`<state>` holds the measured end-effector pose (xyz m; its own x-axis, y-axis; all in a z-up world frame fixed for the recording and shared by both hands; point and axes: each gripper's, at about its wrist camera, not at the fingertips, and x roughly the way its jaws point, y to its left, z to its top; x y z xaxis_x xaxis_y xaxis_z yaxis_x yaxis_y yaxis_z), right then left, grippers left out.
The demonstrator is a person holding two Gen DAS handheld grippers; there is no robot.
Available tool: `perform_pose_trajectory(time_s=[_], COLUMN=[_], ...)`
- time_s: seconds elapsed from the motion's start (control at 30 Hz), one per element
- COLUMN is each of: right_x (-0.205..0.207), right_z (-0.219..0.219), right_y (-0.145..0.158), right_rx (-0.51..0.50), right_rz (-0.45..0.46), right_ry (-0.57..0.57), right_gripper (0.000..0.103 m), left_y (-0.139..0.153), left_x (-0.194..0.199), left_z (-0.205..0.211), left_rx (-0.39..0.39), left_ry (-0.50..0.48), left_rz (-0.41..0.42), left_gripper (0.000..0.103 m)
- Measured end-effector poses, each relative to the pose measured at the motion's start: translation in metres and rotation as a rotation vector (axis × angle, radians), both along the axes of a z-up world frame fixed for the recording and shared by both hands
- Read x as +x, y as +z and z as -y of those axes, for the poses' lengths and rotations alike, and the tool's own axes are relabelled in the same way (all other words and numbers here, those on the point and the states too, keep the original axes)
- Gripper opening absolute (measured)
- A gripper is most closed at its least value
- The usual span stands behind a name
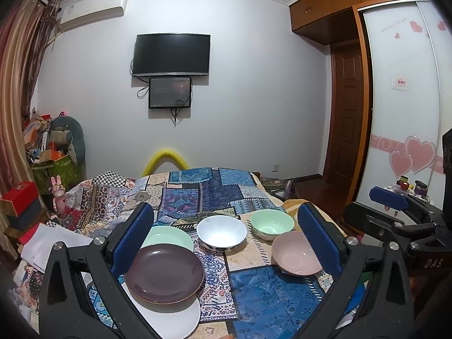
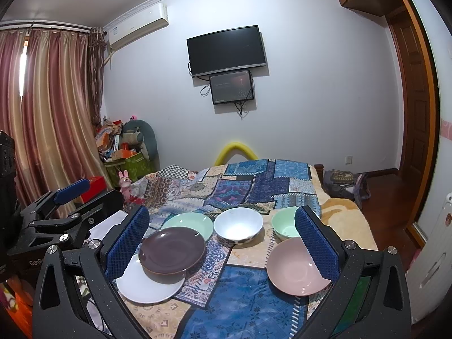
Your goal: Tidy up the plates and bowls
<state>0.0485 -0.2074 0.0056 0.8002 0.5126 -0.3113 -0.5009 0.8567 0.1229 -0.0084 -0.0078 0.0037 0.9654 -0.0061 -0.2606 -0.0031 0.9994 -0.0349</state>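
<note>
On the patchwork bedspread (image 1: 271, 291) (image 2: 248, 296) a dark brown plate (image 1: 163, 272) (image 2: 172, 250) rests partly on a white plate (image 1: 172, 319) (image 2: 147, 284). A pale green plate (image 1: 166, 238) (image 2: 189, 223) lies just behind them. To the right stand a white bowl (image 1: 221, 233) (image 2: 238, 224), a green bowl (image 1: 271, 223) (image 2: 285, 224) and a pink bowl (image 1: 295, 252) (image 2: 293, 265). My left gripper (image 1: 224, 210) hovers open above the dishes, holding nothing. My right gripper (image 2: 221, 212) is likewise open and empty, beside the left one.
The bed's right edge drops to a wooden floor (image 2: 389, 197) with a bag (image 2: 343, 183). Boxes and clutter (image 2: 124, 152) pile up at the left by the curtain (image 2: 56, 113). A TV (image 1: 172, 55) hangs on the far wall, a wardrobe (image 1: 404, 113) stands on the right.
</note>
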Motion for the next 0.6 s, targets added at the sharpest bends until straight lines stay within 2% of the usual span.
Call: perform_pose_trajectory(time_s=[0.6], right_x=[-0.001], right_z=[-0.001], right_y=[-0.0011], right_rx=[-0.002], right_rz=[0.0], right_ry=[0.001], right_gripper=[0.103], left_y=[-0.0033], left_x=[0.0033], left_z=[-0.0006], left_rx=[-0.01], left_ry=[0.001], left_rz=[-0.006], left_gripper=[0.103])
